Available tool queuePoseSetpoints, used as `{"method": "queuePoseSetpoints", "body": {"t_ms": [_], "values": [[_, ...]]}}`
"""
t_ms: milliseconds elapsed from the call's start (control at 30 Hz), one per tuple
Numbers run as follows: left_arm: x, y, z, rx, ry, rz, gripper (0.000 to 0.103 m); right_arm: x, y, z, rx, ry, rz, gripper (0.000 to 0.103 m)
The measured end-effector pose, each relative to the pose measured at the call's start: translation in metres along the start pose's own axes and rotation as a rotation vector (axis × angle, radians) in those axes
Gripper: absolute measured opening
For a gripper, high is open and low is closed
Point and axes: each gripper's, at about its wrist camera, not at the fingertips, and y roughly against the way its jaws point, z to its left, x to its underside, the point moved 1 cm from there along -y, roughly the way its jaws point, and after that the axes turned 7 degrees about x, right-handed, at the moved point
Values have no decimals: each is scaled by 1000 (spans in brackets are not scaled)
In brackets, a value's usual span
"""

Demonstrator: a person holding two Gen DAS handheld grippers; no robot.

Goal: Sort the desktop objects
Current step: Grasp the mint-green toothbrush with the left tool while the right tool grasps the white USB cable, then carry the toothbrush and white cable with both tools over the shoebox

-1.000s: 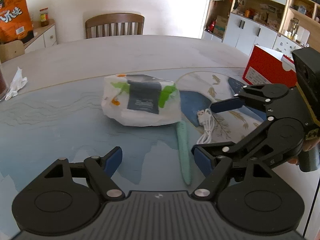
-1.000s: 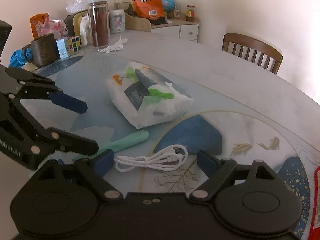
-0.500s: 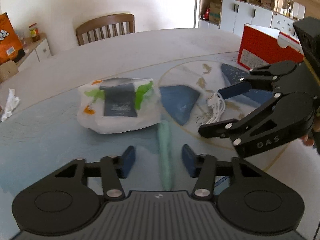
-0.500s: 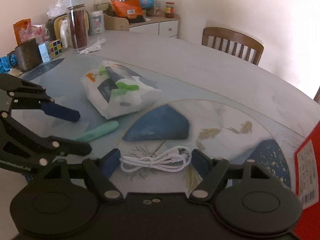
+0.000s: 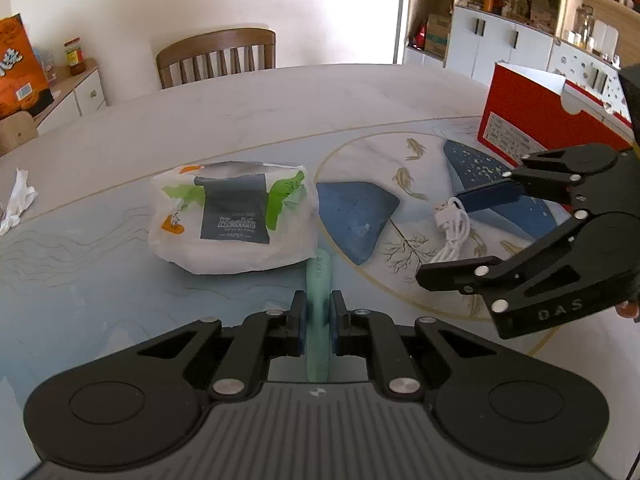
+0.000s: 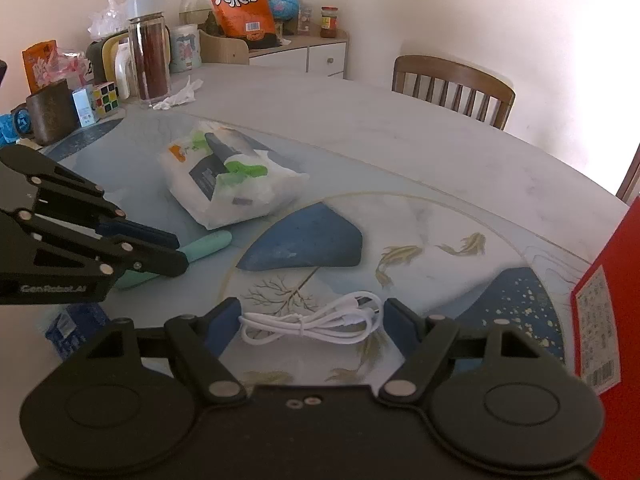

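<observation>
Mint-green plastic, a slim pen-like case, sits pinched between my left gripper pads, which have closed flat against its two sides; it lies on the table pointing away from me, its far tip just beside the near edge of a white tissue pack with a dark "Health" label and green patches. From this left wrist view the pack blocks the line ahead. To the right, my right gripper hangs over a coiled white USB cable, fingers spread wide. A red box stands behind it, a wooden chair at the far side of the table, a crumpled tissue at the left edge. From the right wrist view, the cable lies loosely bundled on the painted tabletop directly between my right gripper's open fingers, neither blue pad touching it as far as I can tell. The left gripper shows at left, clamped on the green case, whose free end points toward the tissue pack. Farther back: a glass jar with dark contents, a brown mug, a Rubik's cube, an orange snack bag. The red box fills the right edge, close to the right finger.
</observation>
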Motion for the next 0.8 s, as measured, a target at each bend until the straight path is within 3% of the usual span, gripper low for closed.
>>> {"method": "queuePoseSetpoints", "body": {"t_ms": [800], "values": [[-31,42,-46,66,-11,-39,9,-8,77,-22,53,-30,-54,77]]}}
